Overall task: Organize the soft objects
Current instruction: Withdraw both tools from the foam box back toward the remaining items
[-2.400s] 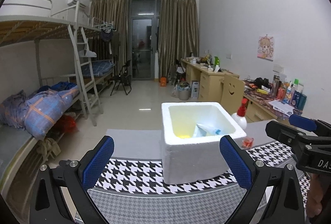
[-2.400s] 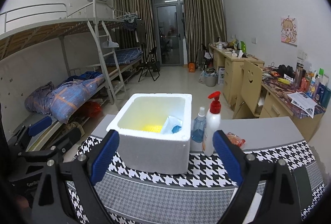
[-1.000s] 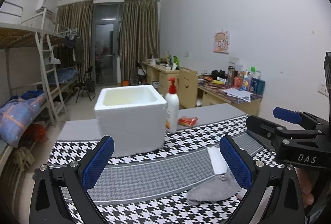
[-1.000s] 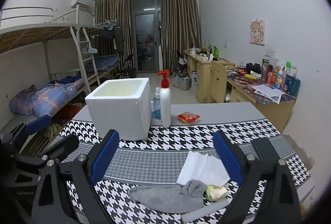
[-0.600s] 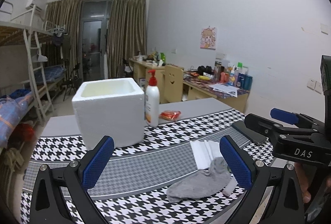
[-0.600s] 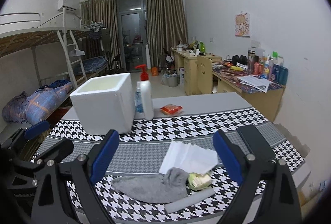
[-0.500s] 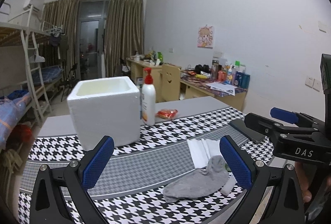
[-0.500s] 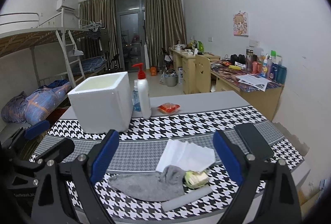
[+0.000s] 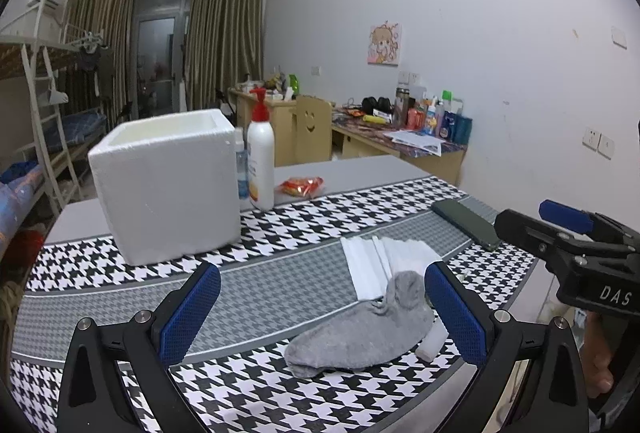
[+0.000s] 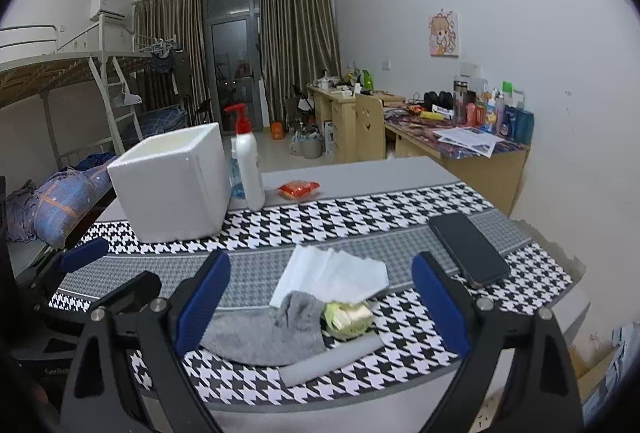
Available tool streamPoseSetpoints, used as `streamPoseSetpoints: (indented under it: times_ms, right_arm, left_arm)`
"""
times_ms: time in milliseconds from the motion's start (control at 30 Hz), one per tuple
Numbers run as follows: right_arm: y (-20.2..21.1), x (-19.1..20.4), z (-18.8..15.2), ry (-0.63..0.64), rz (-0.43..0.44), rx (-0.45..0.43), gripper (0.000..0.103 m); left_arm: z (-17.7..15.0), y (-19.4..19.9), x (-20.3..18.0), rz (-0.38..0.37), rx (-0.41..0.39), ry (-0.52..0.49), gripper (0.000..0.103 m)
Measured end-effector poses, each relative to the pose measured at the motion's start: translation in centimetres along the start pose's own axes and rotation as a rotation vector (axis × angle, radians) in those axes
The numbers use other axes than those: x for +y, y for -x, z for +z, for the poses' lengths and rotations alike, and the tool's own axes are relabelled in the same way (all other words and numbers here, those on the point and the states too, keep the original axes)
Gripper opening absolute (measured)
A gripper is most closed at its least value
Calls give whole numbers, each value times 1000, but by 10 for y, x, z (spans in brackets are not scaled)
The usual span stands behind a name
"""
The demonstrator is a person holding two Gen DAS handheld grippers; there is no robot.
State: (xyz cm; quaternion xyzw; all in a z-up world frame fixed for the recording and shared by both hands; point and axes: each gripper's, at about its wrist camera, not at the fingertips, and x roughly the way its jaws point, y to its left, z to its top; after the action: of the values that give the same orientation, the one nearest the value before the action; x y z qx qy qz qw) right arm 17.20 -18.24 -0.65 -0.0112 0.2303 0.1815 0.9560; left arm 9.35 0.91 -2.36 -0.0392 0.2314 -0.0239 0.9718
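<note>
Grey knit, a limp sock (image 10: 264, 333) lies on the near edge of the bench (image 10: 360, 169), on its houndstooth cloth. My right gripper (image 10: 320, 303) hangs just over it, jaws spread wide and gripping nothing; the sock's cuff end lies between them, its toe stretching left under the left jaw. My left gripper (image 9: 322, 311) is likewise released and empty, with the sock (image 9: 364, 333) between its jaws towards the right one. Touching the sock: a fan of white tissues (image 10: 332, 273) just beyond it, a yellow-green crumpled wad (image 10: 348, 315) to its right, a grey roll (image 10: 332, 359) nearer. The white foam box (image 10: 172, 185) stands far left, well apart.
</note>
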Motion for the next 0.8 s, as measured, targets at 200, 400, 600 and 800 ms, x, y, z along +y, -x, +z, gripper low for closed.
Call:
streamPoseSetpoints:
  times_ms: [200,400,600,800]
  right_arm:
    - [-6,-7,-11,-20,-18,34,95]
    - [-12,-12,-22,-35,-23,61,95]
    - [-20,-17,-32,-47,-24,97,95]
    - [-31,-24,-43,-64,-38,143,95]
  left_arm:
    - [-7,-15,-4,-7,43,-10,102]
    - [-14,-28,-6,-9,81,-14,102]
    - [-21,-44,-8,-26,139,-17,102]
    - [-29,-59,-9,-38,190,-12,102]
